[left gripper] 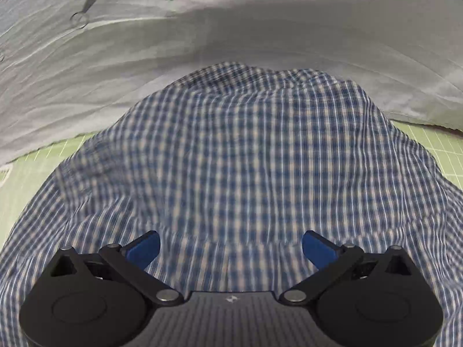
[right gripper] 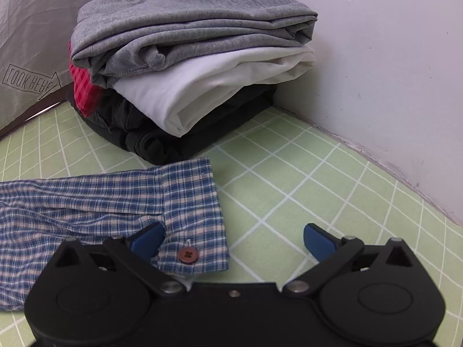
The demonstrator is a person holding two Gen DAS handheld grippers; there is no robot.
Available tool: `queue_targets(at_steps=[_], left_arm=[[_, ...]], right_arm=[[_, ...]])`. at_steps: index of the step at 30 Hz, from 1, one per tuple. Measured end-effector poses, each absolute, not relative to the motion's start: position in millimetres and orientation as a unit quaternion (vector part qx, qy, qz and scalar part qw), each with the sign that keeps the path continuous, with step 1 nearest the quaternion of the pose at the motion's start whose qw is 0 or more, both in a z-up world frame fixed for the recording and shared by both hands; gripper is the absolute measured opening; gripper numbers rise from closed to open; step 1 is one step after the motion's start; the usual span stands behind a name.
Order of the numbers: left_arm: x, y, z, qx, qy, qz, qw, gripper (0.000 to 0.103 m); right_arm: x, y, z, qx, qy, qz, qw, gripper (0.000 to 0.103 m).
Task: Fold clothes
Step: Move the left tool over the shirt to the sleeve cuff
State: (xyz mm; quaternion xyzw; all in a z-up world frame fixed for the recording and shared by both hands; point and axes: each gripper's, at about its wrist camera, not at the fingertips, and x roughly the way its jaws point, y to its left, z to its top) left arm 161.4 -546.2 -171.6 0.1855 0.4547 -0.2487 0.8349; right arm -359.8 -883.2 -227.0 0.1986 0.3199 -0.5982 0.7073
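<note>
Left gripper [left gripper: 231, 245] wide apart, holding nothing, over blue checked shirt [left gripper: 246, 159] on green grid mat [left gripper: 434, 141]. Right gripper [right gripper: 233, 241] wide apart too, over shirt cuff [right gripper: 192, 211] with brown button [right gripper: 188, 256]. Folded clothes pile [right gripper: 191, 66] behind cuff, by white wall [right gripper: 390, 72]

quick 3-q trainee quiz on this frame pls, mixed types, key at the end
1. True or false: the right gripper is shut on the plaid shirt's cuff.
2. Which garment tops the folded stack by the wall? A) white B) grey C) black
3. Fill in: the button on the cuff is ____ in colour.

Key:
1. False. Both grippers are open; the left gripper hovers over the plaid shirt, holding nothing.
2. B, the grey garment, above the white garment.
3. Brown.
</note>
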Motion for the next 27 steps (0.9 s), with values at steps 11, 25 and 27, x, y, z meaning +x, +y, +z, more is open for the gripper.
queue_targets(at_steps=[11,25,27], left_arm=[[217.4,-629.8,-195.6,0.179,0.418,-0.258,0.853,0.103],[191.1,-584.8,-141.0,0.111,0.407,-0.318,0.849,0.103],[172.1,-559.4,-123.2,0.115,0.392,-0.321,0.855,0.103]], right_arm=[[-339.3,-889.2,-224.2,0.104,0.361,-0.623,0.686,0.103],[-328.4,-881.0,-204.2,0.11,0.356,-0.646,0.666,0.103],[-329.1,-868.0,-191.5,0.116,0.34,-0.645,0.675,0.103]])
